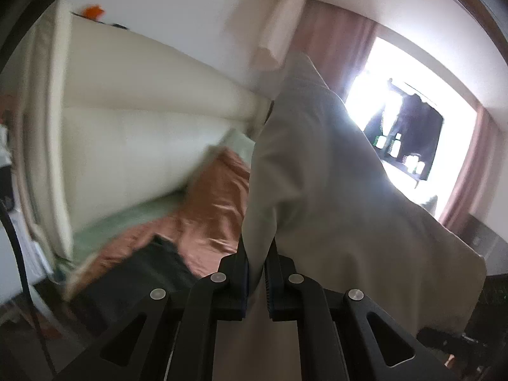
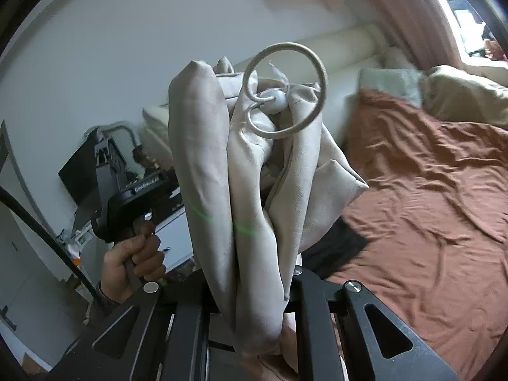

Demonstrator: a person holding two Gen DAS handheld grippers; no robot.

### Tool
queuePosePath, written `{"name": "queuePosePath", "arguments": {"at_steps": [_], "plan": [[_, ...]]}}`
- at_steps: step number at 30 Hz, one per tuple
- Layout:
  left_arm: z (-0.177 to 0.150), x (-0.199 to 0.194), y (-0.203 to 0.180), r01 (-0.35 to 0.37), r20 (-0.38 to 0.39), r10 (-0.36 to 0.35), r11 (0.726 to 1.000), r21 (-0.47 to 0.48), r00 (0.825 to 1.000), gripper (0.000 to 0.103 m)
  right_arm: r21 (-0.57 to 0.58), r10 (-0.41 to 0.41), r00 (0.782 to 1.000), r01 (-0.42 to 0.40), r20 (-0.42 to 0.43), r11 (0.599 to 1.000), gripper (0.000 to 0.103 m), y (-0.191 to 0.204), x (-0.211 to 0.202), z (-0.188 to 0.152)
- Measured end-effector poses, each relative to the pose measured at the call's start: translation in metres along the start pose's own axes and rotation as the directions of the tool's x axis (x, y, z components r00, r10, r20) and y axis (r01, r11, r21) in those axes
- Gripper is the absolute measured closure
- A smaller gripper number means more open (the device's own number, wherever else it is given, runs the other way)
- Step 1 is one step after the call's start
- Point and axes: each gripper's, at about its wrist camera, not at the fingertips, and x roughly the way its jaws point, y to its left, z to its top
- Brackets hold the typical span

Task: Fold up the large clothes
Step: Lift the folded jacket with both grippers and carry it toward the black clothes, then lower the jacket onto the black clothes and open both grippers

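A large beige garment (image 1: 320, 184) is held up in the air above a bed. My left gripper (image 1: 256, 263) is shut on a fold of it, and the cloth rises in front of the camera and drapes to the right. My right gripper (image 2: 254, 282) is shut on a thick bunch of the same beige garment (image 2: 228, 171), which stands upright between the fingers. A drawstring loop (image 2: 285, 89) with a round toggle sits at the top of the bunch. The left gripper's body and the hand holding it (image 2: 133, 222) show to the left in the right wrist view.
A bed with a rust-brown sheet (image 2: 428, 190) lies below and to the right, with a cream padded headboard (image 1: 143, 120) and pillows (image 2: 460, 95). A dark garment (image 1: 139, 273) lies at the bed's edge. A bright window with pink curtains (image 1: 412, 120) is behind. A black cable (image 2: 47, 238) hangs at the left.
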Motion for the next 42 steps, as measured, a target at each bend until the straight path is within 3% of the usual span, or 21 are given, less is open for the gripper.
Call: {"name": "queuePosePath", "arguments": {"at_steps": [9, 18, 22, 26, 31, 37, 40, 42], "plan": [[0.034, -0.017, 0.075, -0.155, 0.016, 0.155, 0.988, 0.007, 0.988, 0.095, -0.003, 0.091, 0.994, -0.092, -0.054, 0.996, 0.095, 0.023, 0.106, 0.012], [0.057, -0.011, 0.120, -0.294, 0.008, 0.294, 0.955, 0.039, 0.956, 0.095, 0.071, 0.177, 0.979, -0.171, -0.098, 0.983, 0.095, 0.019, 0.195, 0.011], [0.054, 0.020, 0.137, -0.335, -0.008, 0.336, 0.940, 0.063, 0.942, 0.095, 0.105, 0.200, 0.974, -0.190, -0.104, 0.976, 0.094, -0.001, 0.223, 0.012], [0.048, 0.064, 0.163, -0.338, -0.045, 0.341, 0.939, 0.055, 0.939, 0.095, 0.145, 0.194, 0.974, -0.177, -0.114, 0.973, 0.094, -0.037, 0.250, 0.015], [0.032, 0.126, 0.183, -0.331, -0.110, 0.337, 0.941, 0.071, 0.935, 0.095, 0.177, 0.146, 0.980, -0.120, -0.138, 0.977, 0.094, -0.089, 0.278, 0.022], [0.011, 0.193, 0.191, -0.352, -0.166, 0.369, 0.928, 0.125, 0.915, 0.095, 0.207, 0.088, 0.981, -0.052, -0.172, 0.977, 0.090, -0.136, 0.302, 0.027], [-0.002, 0.220, 0.192, -0.357, -0.193, 0.384, 0.920, 0.160, 0.903, 0.094, 0.252, 0.044, 0.976, 0.012, -0.215, 0.968, 0.084, -0.165, 0.317, 0.023], [-0.015, 0.242, 0.192, -0.353, -0.250, 0.391, 0.917, 0.186, 0.886, 0.089, 0.331, 0.033, 0.965, 0.057, -0.260, 0.942, 0.069, -0.185, 0.331, 0.009]]}}
